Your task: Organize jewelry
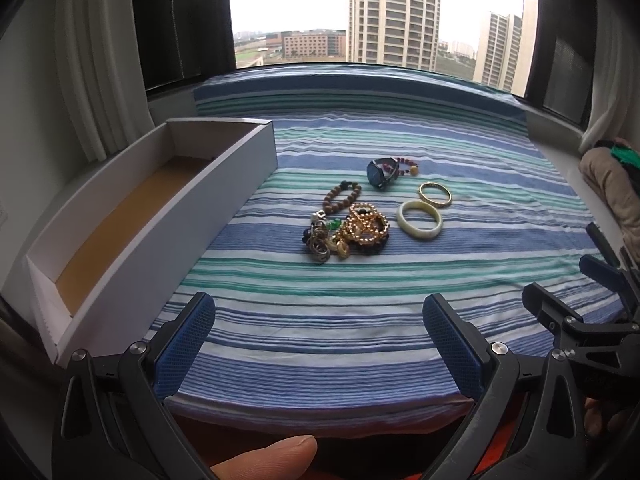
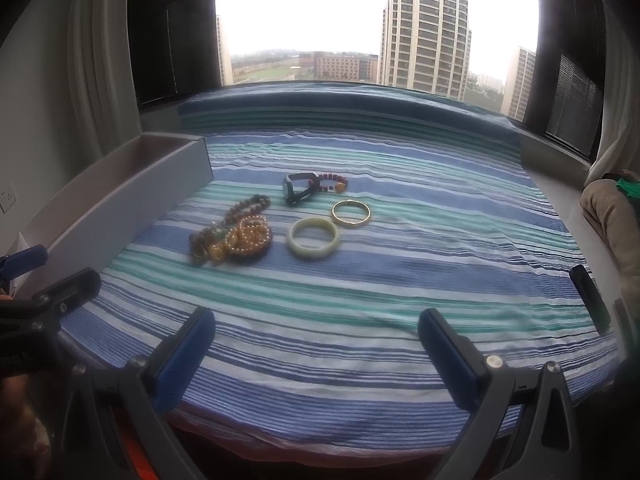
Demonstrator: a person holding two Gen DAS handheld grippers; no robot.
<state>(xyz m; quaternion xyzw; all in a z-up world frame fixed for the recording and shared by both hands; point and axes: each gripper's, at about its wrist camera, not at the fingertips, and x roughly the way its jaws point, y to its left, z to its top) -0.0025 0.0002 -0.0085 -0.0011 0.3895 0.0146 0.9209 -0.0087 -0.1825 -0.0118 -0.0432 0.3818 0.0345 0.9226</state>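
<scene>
A: What fills most of both views?

B: A striped cloth in blue, green and white; its near edge is cut off behind the tool arms. Along its left side lies a long white box with a brown floor, open on top. In the right wrist view its near end runs behind the other tool.

A: And the jewelry?

B: All of it lies on the cloth, right of the box and apart from it. A tangled heap of gold beads, chain links and a green piece lies nearest the box; I cannot separate its strands. A brown bead bracelet touches it. Just right lies a pale bangle, then a thin gold bangle. Behind them a dark watch stands on edge, half hiding a red bead bracelet. The dial is too small to read, and no writing shows anywhere.

A: The tools?

B: The left gripper has its 2 blue pads spread wide, holding nothing. The right gripper is spread the same, also holding nothing. Both hover over the cloth's near edge, well short of the jewelry. The right wrist view is blurred.
</scene>
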